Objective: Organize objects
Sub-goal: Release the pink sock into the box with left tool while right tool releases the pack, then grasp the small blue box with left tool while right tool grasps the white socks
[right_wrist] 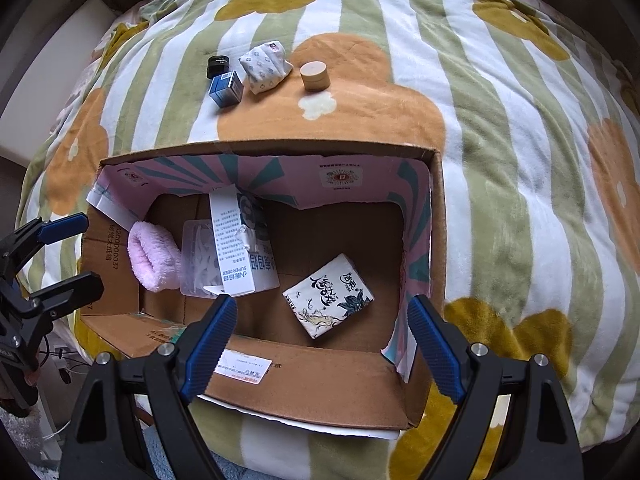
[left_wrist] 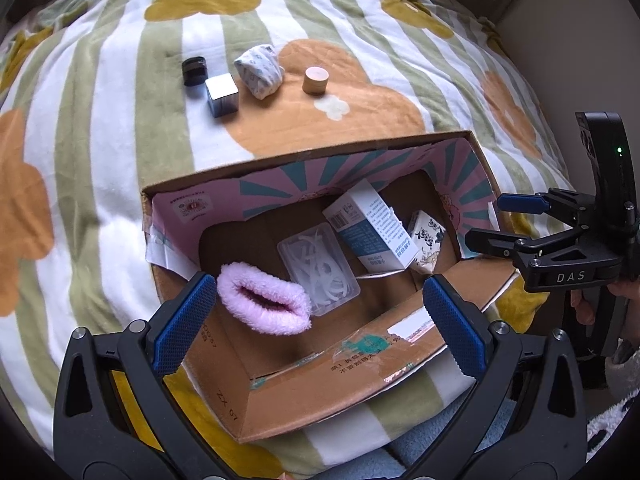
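Observation:
An open cardboard box (left_wrist: 320,384) (right_wrist: 320,384) lies on the flowered blanket. Inside are a pink fluffy band (left_wrist: 264,304) (right_wrist: 150,258), a clear plastic case (left_wrist: 320,272) (right_wrist: 198,264) of white picks, a white and blue carton (left_wrist: 370,232) (right_wrist: 240,248) and a tissue pack (left_wrist: 426,244) (right_wrist: 328,294) with black lettering. My left gripper (left_wrist: 320,280) (right_wrist: 93,249) hangs open over the band and the case, with nothing between its pads. My right gripper (right_wrist: 322,300) (left_wrist: 486,222) is open above the tissue pack and holds nothing.
Farther back on the blanket (left_wrist: 120,160) lie a small black jar (left_wrist: 195,70) (right_wrist: 217,66), a shiny cube box (left_wrist: 222,94) (right_wrist: 226,88), a patterned white pouch (left_wrist: 258,70) (right_wrist: 264,66) and a round wooden tin (left_wrist: 315,80) (right_wrist: 315,75). A hand (left_wrist: 584,308) grips the right tool.

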{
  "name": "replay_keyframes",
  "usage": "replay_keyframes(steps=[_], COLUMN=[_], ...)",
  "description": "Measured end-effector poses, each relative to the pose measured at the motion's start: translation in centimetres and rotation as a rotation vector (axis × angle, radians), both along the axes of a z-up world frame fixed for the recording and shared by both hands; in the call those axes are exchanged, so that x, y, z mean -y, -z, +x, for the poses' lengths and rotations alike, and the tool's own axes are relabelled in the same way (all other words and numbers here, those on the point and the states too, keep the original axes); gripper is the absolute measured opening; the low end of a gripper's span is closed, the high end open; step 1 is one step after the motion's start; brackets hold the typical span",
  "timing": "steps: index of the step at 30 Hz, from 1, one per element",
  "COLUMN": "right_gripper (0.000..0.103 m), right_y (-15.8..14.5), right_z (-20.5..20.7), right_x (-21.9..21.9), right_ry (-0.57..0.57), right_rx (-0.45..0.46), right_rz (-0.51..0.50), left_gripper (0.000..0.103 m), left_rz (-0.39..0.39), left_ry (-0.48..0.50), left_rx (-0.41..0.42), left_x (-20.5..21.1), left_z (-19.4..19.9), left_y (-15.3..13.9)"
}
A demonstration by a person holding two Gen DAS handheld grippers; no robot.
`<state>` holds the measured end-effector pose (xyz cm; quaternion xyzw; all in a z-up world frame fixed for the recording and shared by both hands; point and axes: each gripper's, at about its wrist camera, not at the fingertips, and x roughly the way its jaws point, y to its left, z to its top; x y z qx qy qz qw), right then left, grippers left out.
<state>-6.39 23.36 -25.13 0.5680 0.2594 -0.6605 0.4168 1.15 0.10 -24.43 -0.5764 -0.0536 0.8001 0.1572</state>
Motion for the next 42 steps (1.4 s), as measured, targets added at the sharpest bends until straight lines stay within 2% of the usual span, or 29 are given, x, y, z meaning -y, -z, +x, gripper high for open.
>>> replay_keyframes(steps=[11, 15, 20, 23, 26, 30, 34, 38, 42], right_gripper=[0.085, 0.085, 0.085, 0.085, 0.085, 0.085, 0.085, 0.085, 0.085], right_y=[-3.0, -5.4, -8.1, -9.0, -9.4, -7.9, -4.5, -0.9, 2.3], right_z=[-1.4, -2.3, -4.3, -5.7, -6.8, -8.4, -9.7, -10.2, -10.5], right_x=[1.8, 3.3, 6.6, 9.6, 12.7, 17.5, 21.2, 23.6, 25.0], right_ry=[-0.065, -0.126, -0.229, -0.279, -0.341, -0.432, -0.462, -0.488, -0.497], right_rx=[-0.062, -0.115, -0.130, -0.143, -0.159, -0.130, -0.079, -0.058, -0.021], right_rz=[-0.032, -0.082, -0.184, -0.219, -0.251, -0.276, -0.268, -0.254, -0.231], left_gripper=[0.103, 0.103, 0.103, 0.103, 0.103, 0.103, 0.103, 0.103, 0.101], left_rz=[-0.056, -0.081, -0.121, -0.146, -0.134, -0.120, -0.134, -0.128, -0.113], left_ry=[-0.017, -0.019, 0.028, 0.078, 0.144, 0.272, 0.388, 0.443, 0.476], left_rx=[-0.068, -0.159, -0.294, -0.333, -0.346, -0.323, -0.298, -0.270, -0.262], left_x=[0.0, 0.3, 1.9, 3.1, 4.1, 4.7, 4.6, 4.5, 4.1], left_z=[-2.2, -3.7, -8.0, -11.5, -14.5, -18.1, -20.1, -20.9, -21.3], left_y=[-3.1, -5.4, -8.8, -9.8, -9.8, -7.4, -2.7, 2.1, 5.6])
